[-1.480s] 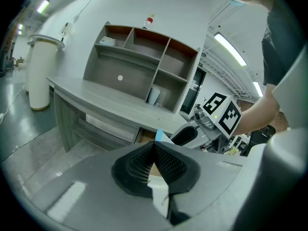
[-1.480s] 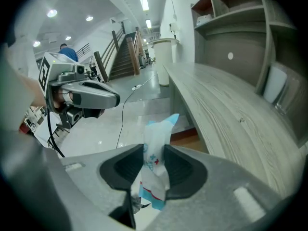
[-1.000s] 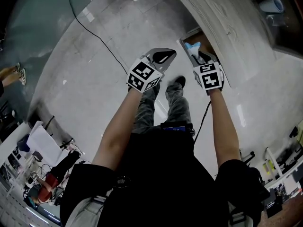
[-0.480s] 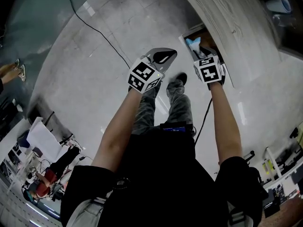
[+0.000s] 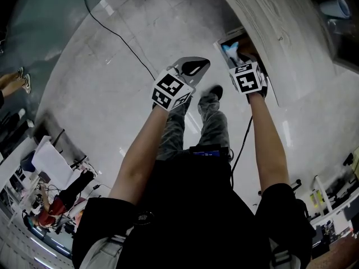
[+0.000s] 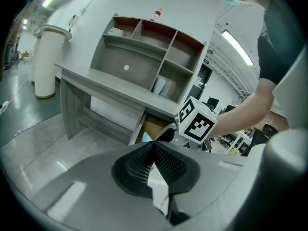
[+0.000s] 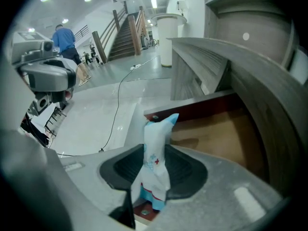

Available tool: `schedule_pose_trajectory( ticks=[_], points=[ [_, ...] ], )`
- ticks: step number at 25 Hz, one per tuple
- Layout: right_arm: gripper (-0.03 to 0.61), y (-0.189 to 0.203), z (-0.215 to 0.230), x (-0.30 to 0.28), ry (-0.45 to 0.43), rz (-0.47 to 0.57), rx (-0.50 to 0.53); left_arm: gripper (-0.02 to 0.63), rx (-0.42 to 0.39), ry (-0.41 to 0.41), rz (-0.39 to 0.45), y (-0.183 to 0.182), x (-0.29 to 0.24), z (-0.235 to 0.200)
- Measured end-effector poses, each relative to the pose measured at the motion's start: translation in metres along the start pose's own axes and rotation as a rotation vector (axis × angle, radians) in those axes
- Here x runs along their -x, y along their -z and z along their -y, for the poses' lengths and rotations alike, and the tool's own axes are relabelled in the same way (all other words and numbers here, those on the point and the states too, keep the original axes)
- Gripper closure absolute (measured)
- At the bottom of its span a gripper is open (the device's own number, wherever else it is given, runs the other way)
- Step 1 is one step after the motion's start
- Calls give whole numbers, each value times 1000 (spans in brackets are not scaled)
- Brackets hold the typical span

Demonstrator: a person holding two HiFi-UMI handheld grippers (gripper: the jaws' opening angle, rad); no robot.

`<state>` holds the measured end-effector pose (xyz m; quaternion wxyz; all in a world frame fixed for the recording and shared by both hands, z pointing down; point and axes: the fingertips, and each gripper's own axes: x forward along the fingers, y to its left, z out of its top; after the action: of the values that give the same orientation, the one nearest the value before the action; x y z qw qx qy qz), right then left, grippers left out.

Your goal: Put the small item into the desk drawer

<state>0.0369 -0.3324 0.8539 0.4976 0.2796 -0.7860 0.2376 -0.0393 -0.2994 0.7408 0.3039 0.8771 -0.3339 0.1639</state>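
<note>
Over the last second the right gripper [image 7: 154, 154] has edged toward the frame's top, bringing the small packet [image 7: 157, 129] over the open drawer [image 7: 219, 134]. At centre, the left gripper [image 6: 153, 147] has its jaws pressed together, empty. At upper right, the right gripper pinches the white-and-blue packet upright.

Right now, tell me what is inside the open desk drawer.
The drawer shows only a bare brown bottom. The right gripper holds a white-and-blue packet over its front edge. Its rear is hidden under the desk top.
</note>
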Motion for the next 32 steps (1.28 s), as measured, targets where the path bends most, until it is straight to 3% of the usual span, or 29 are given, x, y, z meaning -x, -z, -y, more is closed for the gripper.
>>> schedule_pose_trajectory(
  ticks=[24, 32],
  points=[
    [440, -12, -2, 11, 9, 25, -9, 614, -6, -1, -14, -6, 11, 0],
    [527, -21, -13, 45, 38, 79, -44, 614, -34, 8, 2, -22, 25, 9]
  ],
)
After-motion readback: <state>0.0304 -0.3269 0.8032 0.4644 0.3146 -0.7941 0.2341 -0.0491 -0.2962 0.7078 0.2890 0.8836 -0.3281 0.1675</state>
